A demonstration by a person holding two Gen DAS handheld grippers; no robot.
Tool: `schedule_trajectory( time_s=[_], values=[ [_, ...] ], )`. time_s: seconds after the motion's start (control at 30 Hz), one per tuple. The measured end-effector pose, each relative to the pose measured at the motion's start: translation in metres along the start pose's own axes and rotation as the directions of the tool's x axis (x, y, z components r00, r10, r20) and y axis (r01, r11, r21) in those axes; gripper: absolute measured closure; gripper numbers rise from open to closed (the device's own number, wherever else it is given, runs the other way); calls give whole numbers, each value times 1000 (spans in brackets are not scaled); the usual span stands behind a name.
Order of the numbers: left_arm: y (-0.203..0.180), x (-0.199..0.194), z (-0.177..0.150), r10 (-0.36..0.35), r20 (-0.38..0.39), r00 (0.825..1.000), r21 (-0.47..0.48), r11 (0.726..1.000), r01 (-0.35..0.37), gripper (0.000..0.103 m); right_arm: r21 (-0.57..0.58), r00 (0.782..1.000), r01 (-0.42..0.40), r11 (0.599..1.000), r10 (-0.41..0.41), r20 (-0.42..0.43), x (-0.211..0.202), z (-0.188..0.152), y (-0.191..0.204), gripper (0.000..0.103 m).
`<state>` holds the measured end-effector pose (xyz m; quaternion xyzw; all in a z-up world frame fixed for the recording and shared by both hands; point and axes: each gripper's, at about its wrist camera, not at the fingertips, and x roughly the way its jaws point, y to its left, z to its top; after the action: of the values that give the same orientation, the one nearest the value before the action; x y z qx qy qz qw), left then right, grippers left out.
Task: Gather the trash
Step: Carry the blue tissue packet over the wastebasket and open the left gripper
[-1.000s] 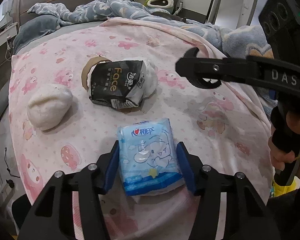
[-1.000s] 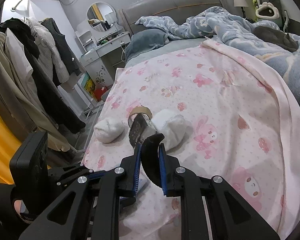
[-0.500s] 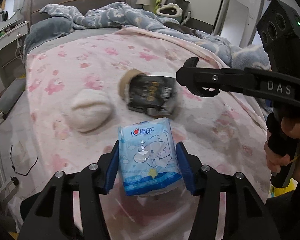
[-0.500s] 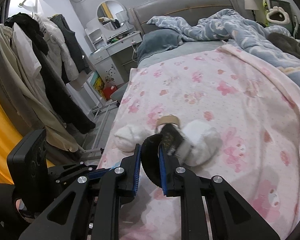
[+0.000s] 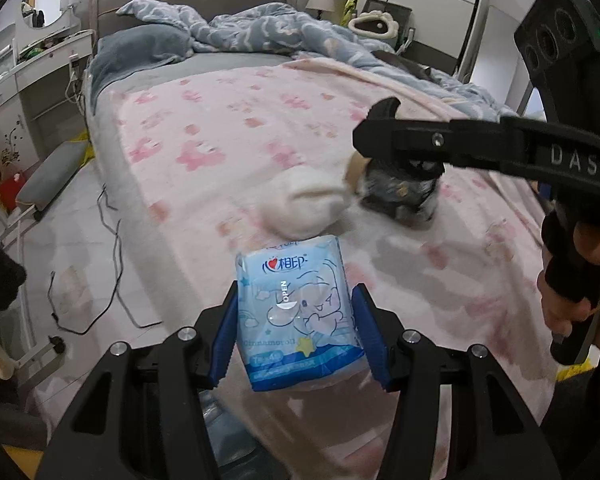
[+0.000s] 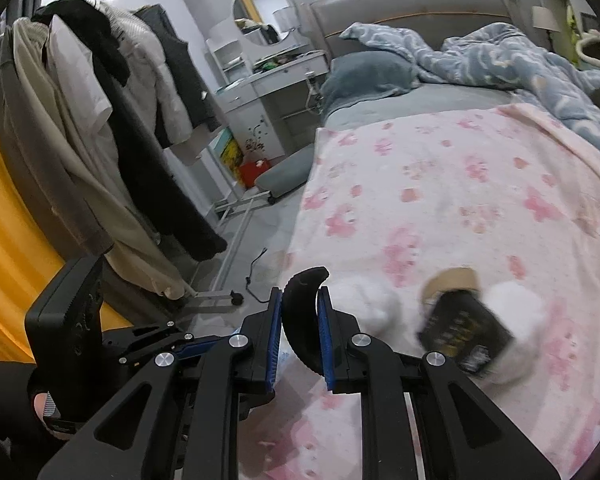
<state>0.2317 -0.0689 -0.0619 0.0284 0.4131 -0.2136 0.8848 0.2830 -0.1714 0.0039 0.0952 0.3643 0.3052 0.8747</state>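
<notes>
Left gripper [image 5: 296,320] clamped on blue tissue pack [image 5: 298,312]; right gripper [image 6: 300,334] pinching curved black piece [image 6: 302,312], above pink blanket [image 6: 460,200].

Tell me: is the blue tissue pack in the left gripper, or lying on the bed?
In the gripper. The blue tissue pack sits clamped between the left gripper's blue pads, lifted clear of the pink blanket.

I am seeing a pale blue tissue pack [image 5: 298,314] printed with a white cartoon puppy, showing against a pink blanket [image 5: 228,128] patterned with darker pink figures. Beyond it a white wad [image 5: 304,204] and a black packet [image 6: 466,330] lettered in gold are lying; blue, cloud-patterned bedding [image 6: 512,60] is filling the far end.
</notes>
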Motion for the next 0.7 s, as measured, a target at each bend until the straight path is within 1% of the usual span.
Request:
schedule_trajectory(
  time_s=[0.23, 0.33, 0.43, 0.53, 0.7],
  values=[
    [43, -5, -16, 45, -83, 995, -51, 997, -50, 45, -27, 998, -53, 998, 52, -38, 35, 8, 33, 85],
    [62, -5, -25, 62, -129, 990, -79, 994, -72, 45, -17, 994, -94, 995, 93, -63, 52, 8, 48, 85],
    [85, -7, -36, 73, -180, 981, -110, 989, -94, 45, -33, 990, -118, 992, 115, -87, 67, 9, 64, 85],
    [102, -7, -46, 69, -221, 973, -140, 985, -102, 45, -43, 986, -136, 990, 131, -107, 80, 10, 78, 85],
    [129, -6, -69, 65, -299, 952, -172, 978, -121, 45, -57, 977, -153, 987, 143, -157, 104, 2, 99, 85]
  ],
)
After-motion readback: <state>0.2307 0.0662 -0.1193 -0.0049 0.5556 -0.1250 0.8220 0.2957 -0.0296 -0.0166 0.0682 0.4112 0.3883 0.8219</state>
